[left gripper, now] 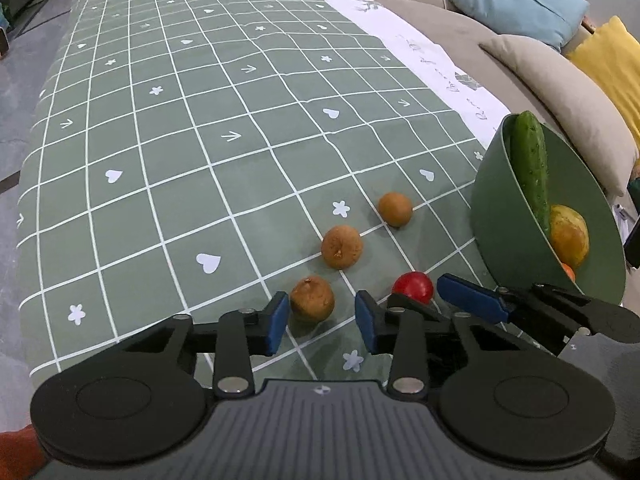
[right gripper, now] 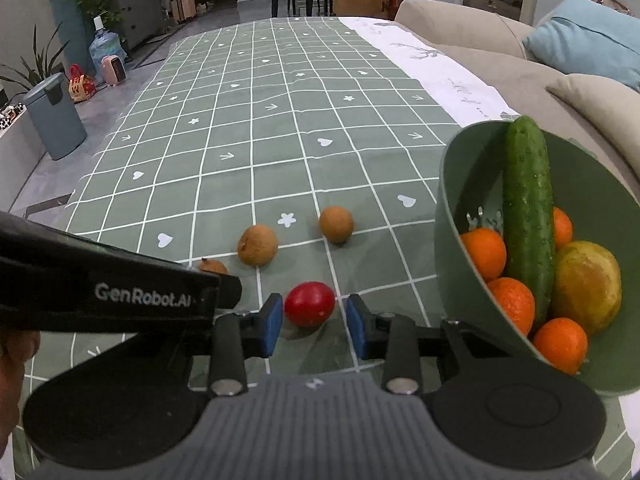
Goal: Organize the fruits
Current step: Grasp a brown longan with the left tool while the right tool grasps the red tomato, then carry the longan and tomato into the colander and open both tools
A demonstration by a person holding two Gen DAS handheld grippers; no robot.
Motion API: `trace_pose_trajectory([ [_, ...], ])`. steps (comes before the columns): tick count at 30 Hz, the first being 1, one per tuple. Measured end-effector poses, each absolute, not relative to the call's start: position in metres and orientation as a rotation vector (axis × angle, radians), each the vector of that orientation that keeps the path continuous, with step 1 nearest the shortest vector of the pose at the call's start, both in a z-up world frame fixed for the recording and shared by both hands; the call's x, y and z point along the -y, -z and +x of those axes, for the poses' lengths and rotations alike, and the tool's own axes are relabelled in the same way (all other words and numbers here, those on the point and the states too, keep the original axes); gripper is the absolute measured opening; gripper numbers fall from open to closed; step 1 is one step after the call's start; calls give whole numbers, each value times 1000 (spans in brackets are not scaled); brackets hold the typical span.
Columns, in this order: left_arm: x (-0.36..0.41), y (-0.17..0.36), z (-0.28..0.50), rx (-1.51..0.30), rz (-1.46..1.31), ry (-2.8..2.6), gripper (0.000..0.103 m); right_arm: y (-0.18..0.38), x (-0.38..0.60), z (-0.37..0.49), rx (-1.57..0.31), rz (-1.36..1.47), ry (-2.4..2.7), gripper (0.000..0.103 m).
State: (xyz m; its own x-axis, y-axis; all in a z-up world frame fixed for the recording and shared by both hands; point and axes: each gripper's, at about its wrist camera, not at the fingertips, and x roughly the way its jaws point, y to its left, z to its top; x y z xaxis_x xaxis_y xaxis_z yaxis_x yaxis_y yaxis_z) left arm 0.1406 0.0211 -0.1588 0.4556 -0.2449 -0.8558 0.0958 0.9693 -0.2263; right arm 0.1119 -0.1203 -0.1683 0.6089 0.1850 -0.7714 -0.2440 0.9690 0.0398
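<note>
Three small brown fruits lie in a row on the green checked cloth (left gripper: 180, 128): a near one (left gripper: 312, 299), a middle one (left gripper: 342, 247) and a far one (left gripper: 395, 209). My left gripper (left gripper: 322, 326) is open, its blue pads either side of the near brown fruit, just short of it. A red tomato (right gripper: 309, 304) lies between the open pads of my right gripper (right gripper: 312, 326); it also shows in the left wrist view (left gripper: 413, 287). A green bowl (right gripper: 452, 216) at the right holds a cucumber (right gripper: 527, 208), several oranges (right gripper: 484, 252) and a yellow-green fruit (right gripper: 588, 286).
A beige sofa (right gripper: 520, 64) with blue (right gripper: 588, 40) and yellow (left gripper: 612, 64) cushions runs along the table's right side. A white cloth strip (right gripper: 432, 64) edges the table there. A grey bin (right gripper: 56, 120) and a water bottle (right gripper: 106, 50) stand on the floor at left.
</note>
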Motion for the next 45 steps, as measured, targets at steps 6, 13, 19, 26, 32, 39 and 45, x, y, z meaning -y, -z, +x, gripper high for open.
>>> trace_pose_trajectory([
  [6,-18,162,144,-1091,-154,221,27,173,120,119,-913,-41,-288,25],
  [13,-21,157,139,-1082,-200,210,27,162,128,115,-918,-28,-305,24],
  [19,-16,137,121,-1049,-238,218,27,142,151,87,-917,4,-326,25],
  [26,16,96,107,-977,-201,312,27,96,195,54,-827,36,-351,25],
  [32,54,67,107,-934,-160,423,27,65,243,47,-770,77,-286,25],
  [39,101,58,112,-944,-66,542,27,69,286,55,-850,25,-213,25],
  [45,136,65,115,-995,32,623,27,81,298,70,-963,-26,-235,25],
])
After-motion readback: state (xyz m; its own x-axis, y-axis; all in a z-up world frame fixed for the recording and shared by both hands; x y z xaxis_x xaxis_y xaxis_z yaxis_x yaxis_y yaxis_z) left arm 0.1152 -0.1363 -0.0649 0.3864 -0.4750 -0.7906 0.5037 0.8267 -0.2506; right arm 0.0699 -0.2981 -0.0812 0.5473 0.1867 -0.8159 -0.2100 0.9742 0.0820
